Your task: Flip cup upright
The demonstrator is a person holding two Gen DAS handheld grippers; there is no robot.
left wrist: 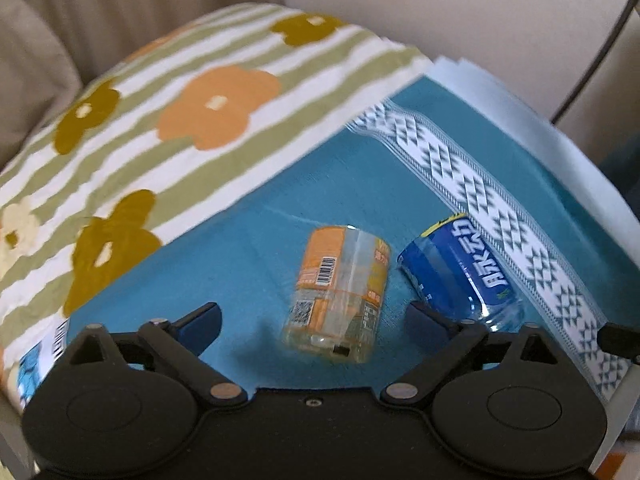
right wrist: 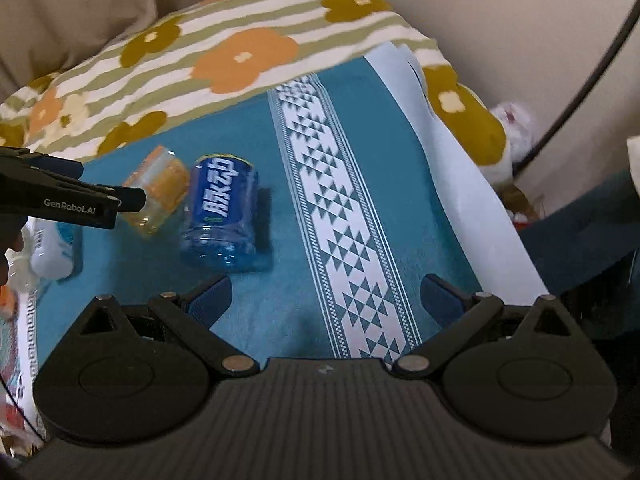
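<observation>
Here, two cut-off bottle cups are seen lying on their sides on the teal cloth (left wrist: 248,240), w/ the white patterned band (left wrist: 500,216) taken as landmark. The orange-label cup (left wrist: 336,292) lies well to the left of the band in the left wrist view; the blue-label cup (left wrist: 464,268) lies between it and the band, just beside the band's edge. The two cups are close together, whether touching cannot be told.

The left gripper (left wrist: 316,316) is held wide apart, nothing gripped. The orange-label cup's clear end is seen between the two blue pads (left wrist: 204,320), nearer the right-side pad; contact w/ either pad is not seen. The blue-label cup's clear end sits just beyond the right-side finger, outside the gap.

In the right wrist view the right gripper (right wrist: 326,296) is likewise spread wide & holds nothing. The patterned band (right wrist: 340,216) runs up through its gap. The blue-label cup (right wrist: 222,216) lies left of the band, ahead of the left-side pad (right wrist: 212,296), apart from it. The orange-label cup (right wrist: 160,192) is farther left, w/ the left gripper's (right wrist: 120,200) black finger reaching in front of it.

A striped floral cloth (left wrist: 160,120) covers the far side beyond the teal cloth. A white-and-blue bottle (right wrist: 52,248) lies at the left edge, far from the band.
</observation>
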